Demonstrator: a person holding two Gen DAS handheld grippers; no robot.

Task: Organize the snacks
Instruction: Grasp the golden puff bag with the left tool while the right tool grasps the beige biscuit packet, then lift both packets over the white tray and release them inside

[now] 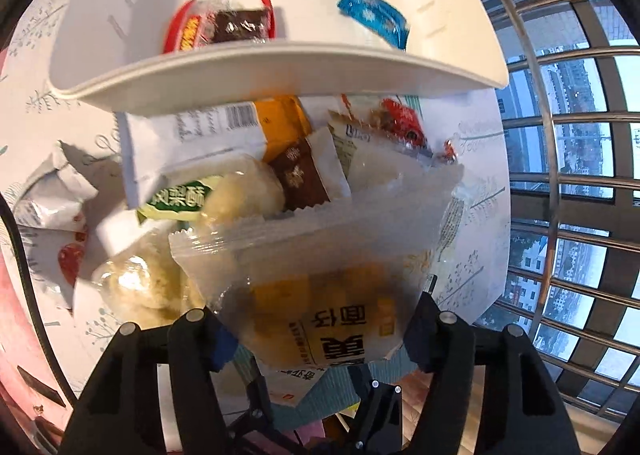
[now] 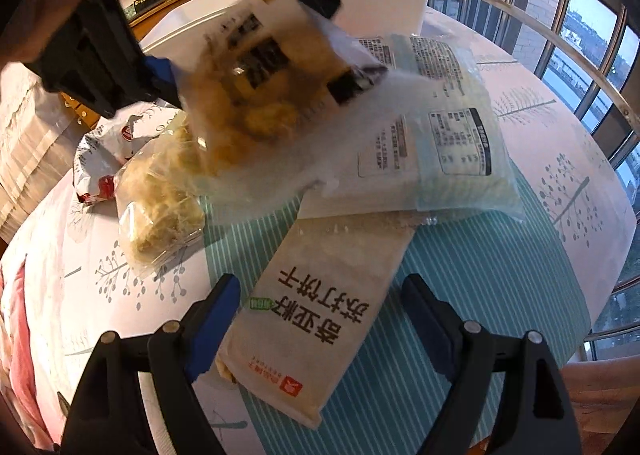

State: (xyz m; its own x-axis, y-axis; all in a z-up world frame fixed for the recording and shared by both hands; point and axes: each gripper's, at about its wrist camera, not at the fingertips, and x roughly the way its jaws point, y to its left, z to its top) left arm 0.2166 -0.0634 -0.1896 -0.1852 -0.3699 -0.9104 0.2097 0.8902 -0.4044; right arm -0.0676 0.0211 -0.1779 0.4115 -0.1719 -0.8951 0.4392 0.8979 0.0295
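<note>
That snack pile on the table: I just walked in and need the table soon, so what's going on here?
Someone is sorting snacks with two handheld grippers. The left gripper is shut on a clear bread packet, held above the pile in front of the white bin, which already holds a few small snacks. The right gripper is open, its fingers either side of a long cracker pack lying on the tablecloth. Most packets are still outside the bin.

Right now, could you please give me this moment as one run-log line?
left hand-held gripper: shut on clear bread packet, lifted | right hand-held gripper: open, straddling cracker packet | white bin: some snacks inside
</note>
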